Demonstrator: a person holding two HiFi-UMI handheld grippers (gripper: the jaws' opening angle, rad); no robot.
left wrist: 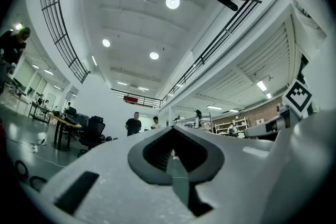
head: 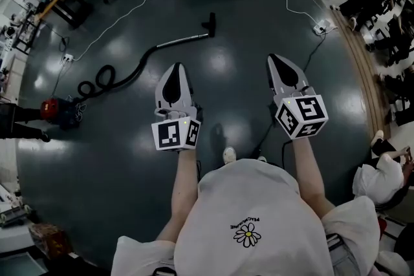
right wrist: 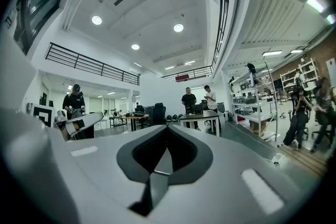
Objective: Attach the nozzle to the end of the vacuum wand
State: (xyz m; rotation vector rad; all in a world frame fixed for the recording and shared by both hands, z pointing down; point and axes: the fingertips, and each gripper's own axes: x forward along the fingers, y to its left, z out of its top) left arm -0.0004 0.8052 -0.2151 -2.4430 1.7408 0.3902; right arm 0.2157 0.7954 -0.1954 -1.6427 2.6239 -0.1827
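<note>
— What are you watching for from here?

— I'm standing on the floor [head: 129, 171], well apart from the vacuum [head: 57, 110]. The white cable [head: 110, 28] is lying across the way, so catching a foot is the big risk. The hose [head: 139, 68] is coiling, so tugging the wand [head: 184, 40] may drag it.

— And your grippers?

— The left gripper [head: 176, 68] and right gripper [head: 273, 60] are both keeping their jaws pressed together on nothing, so reaching like this means knocking the nozzle [head: 209, 22] away. It's lying at the wand's far end, possibly just touching it.
</note>
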